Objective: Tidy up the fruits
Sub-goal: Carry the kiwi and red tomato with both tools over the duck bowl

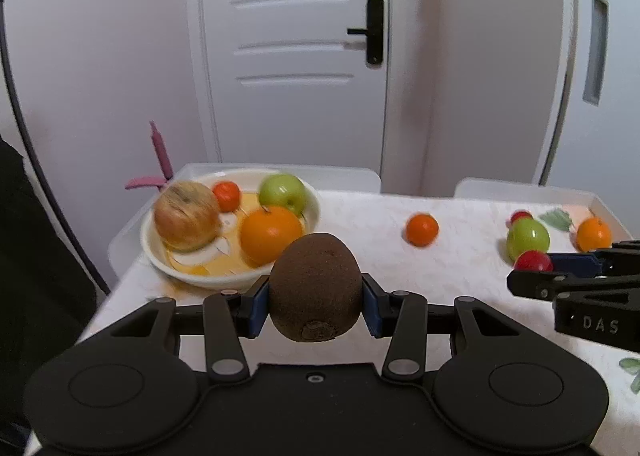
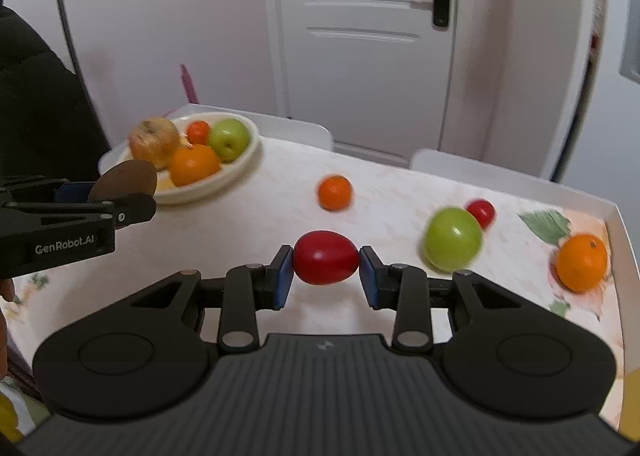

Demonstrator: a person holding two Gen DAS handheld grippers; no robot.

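My left gripper (image 1: 315, 298) is shut on a brown kiwi (image 1: 315, 286), held above the table in front of the white bowl (image 1: 316, 212). The bowl holds a yellowish apple (image 1: 186, 216), a green apple (image 1: 283, 192), an orange (image 1: 270, 234) and a small tangerine (image 1: 226, 195). My right gripper (image 2: 326, 270) is shut on a red oval tomato (image 2: 325, 257), lifted over the table. Loose on the table lie a small tangerine (image 2: 335, 192), a green apple (image 2: 453, 239), a small red tomato (image 2: 481, 212) and an orange (image 2: 581, 262). The left gripper with the kiwi (image 2: 124, 180) shows at the left of the right wrist view.
The table (image 2: 384, 212) has a raised white rim (image 2: 616, 224) on its right side. White chair backs (image 1: 340, 176) stand behind it, before a white door (image 1: 292, 48). A person's dark sleeve (image 2: 36, 96) is at the left. A pink object (image 1: 160, 152) stands behind the bowl.
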